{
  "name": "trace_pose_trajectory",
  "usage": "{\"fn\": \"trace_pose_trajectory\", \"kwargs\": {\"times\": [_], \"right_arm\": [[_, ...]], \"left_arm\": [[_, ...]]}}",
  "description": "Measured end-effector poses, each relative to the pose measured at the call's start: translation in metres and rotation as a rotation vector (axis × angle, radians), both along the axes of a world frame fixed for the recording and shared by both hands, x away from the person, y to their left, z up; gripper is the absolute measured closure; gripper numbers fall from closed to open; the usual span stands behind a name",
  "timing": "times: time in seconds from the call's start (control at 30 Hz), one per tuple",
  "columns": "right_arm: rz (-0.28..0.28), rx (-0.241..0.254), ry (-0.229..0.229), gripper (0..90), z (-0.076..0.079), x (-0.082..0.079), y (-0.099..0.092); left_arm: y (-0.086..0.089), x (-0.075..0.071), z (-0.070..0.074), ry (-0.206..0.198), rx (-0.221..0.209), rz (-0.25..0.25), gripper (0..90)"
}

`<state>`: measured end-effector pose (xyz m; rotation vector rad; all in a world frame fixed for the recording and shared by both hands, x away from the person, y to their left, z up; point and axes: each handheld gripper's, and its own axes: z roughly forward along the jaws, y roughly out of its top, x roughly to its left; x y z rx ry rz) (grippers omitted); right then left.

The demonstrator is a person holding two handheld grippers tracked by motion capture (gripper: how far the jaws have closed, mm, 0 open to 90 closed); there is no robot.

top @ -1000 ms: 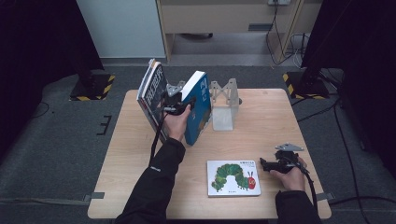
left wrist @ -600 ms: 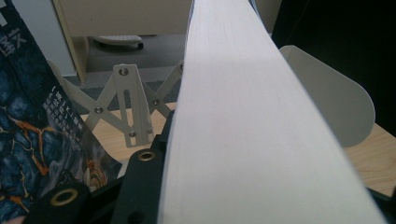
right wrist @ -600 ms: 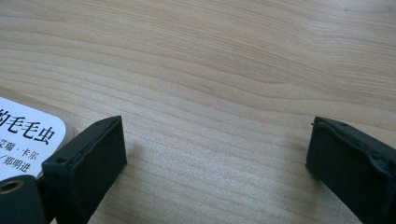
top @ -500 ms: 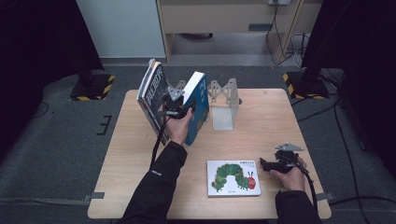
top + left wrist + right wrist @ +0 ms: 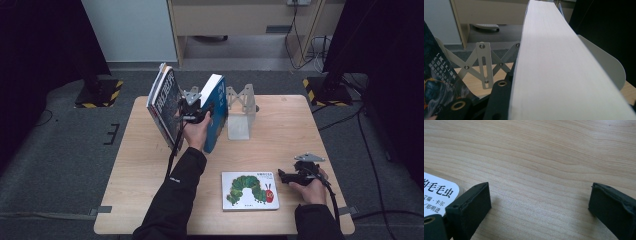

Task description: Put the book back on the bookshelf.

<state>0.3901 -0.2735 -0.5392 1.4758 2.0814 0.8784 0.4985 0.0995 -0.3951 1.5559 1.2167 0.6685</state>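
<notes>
Three books show in the high view: a blue book (image 5: pixel 216 116) held upright in the left gripper (image 5: pixel 194 111), a dark book (image 5: pixel 165 107) leaning just to the left of that gripper's fingers, and a caterpillar picture book (image 5: pixel 250 190) lying flat near the table's (image 5: pixel 135 165) front edge. One metal book rack (image 5: pixel 242 111) with crossed struts stands just to the right of the blue book, close beside it and past the fingers. The blue book leans slightly, its white page edge up, with the dark book crowding the gripper's other side. The right gripper (image 5: pixel 286 177) rests low on the table, its fingers pointing toward the picture book's right edge, just beside it. In the left gripper view, the blue book's (image 5: pixel 554 75) thick white page block runs up between the jaws, which are clamped on it; one black finger (image 5: pixel 499 100) presses against its left face. The dark book's cover (image 5: pixel 439 85) stands just left of that finger, and the rack's (image 5: pixel 485 65) riveted struts cross behind, with a pale curved end plate to the right of the pages. In the right gripper view, the two fingers (image 5: pixel 471 205) stand wide apart with bare wood between them, holding nothing; one rounded corner of the picture book (image 5: pixel 436 195) lies just outside the left finger.
</notes>
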Motion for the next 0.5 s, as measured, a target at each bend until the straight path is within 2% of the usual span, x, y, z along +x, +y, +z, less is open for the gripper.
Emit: {"fn": "trace_pose_trajectory", "kwargs": {"times": [0.13,0.27,0.37,0.5], "right_arm": [[0.004,-0.002,-0.002,4.3,0.0,0.0,0.0],[0.001,-0.001,-0.003,4.3,0.0,0.0,0.0],[0.003,-0.002,-0.002,4.3,0.0,0.0,0.0],[0.0,0.0,-0.001,4.4,0.0,0.0,0.0]], "left_arm": [[0.002,-0.007,0.0,-0.013,0.0,-0.025,55.3],[0.012,-0.023,-0.002,-0.031,-0.055,-0.055,53.3],[0.018,-0.034,-0.006,-0.039,-0.061,-0.076,52.8],[0.025,-0.038,-0.013,-0.033,-0.081,-0.101,52.3]]}}
